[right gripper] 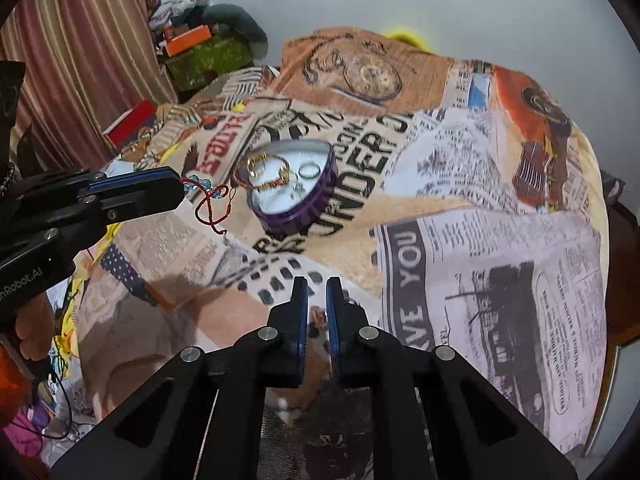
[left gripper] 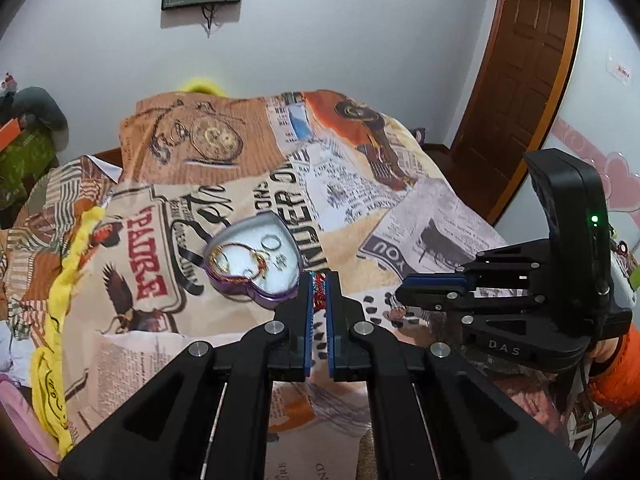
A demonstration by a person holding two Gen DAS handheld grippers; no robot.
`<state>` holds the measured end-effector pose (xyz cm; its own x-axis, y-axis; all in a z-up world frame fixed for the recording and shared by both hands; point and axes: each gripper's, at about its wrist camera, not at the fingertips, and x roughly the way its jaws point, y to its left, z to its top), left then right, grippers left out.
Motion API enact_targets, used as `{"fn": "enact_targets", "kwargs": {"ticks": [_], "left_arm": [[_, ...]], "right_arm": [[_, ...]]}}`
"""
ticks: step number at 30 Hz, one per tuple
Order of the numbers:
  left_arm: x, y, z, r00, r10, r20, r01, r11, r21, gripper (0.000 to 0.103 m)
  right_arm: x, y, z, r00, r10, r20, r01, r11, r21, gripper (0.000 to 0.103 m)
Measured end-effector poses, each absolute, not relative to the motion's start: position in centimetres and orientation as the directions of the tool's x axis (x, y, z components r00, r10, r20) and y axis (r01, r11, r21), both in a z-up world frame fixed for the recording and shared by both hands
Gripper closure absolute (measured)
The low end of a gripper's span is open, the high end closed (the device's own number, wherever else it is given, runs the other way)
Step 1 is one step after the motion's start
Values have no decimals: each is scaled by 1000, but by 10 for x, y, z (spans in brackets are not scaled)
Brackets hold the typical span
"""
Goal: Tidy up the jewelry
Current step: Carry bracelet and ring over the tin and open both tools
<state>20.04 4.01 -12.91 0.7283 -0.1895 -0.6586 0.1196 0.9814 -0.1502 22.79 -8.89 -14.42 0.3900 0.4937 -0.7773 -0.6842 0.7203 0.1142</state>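
A purple heart-shaped tin point(left gripper: 276, 300) point(right gripper: 296, 216) lies open on the printed blanket. Inside it are a gold chain point(left gripper: 240, 258) point(right gripper: 268, 174) and a silver ring point(left gripper: 273, 243) point(right gripper: 309, 170). My left gripper point(left gripper: 319, 278) point(right gripper: 182, 190) is shut on a red cord bracelet point(left gripper: 319, 296) with blue beads point(right gripper: 210, 200). The bracelet dangles just beside the tin's near edge. My right gripper point(right gripper: 317, 284) point(left gripper: 402, 294) is shut, low over the blanket to the right of the tin. A small brownish blur shows between its pads; I cannot tell if it is an object or the print.
The newspaper-print blanket point(right gripper: 460, 240) covers a bed. A yellow cloth point(left gripper: 60, 280) lies along its left edge. A red box point(right gripper: 128, 120) and piled clutter point(right gripper: 200, 48) sit by the curtain. A wooden door point(left gripper: 520, 80) stands at the right, and a person's orange sleeve point(left gripper: 616, 380) shows.
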Motion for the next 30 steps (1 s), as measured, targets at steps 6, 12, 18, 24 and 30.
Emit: {"fn": "enact_targets", "kwargs": {"ticks": [6, 12, 18, 24, 30], "left_arm": [[201, 53, -119, 749, -174, -640, 99, 983, -152, 99], [205, 65, -113, 762, -157, -628, 77, 985, -152, 99], [207, 69, -121, 752, -162, -639, 77, 984, -159, 99], [207, 67, -134, 730, -170, -662, 76, 983, -169, 99], [208, 68, -136, 729, -168, -664, 74, 983, -167, 99]], "right_arm": [[229, -90, -128, 416, 512, -751, -680, 724, 117, 96], [235, -87, -117, 430, 522, -737, -684, 721, 112, 96], [235, -84, -148, 377, 430, -820, -677, 733, 73, 64], [240, -90, -178, 334, 402, -852, -665, 741, 89, 58], [240, -92, -179, 341, 421, -840, -676, 731, 92, 75]]}}
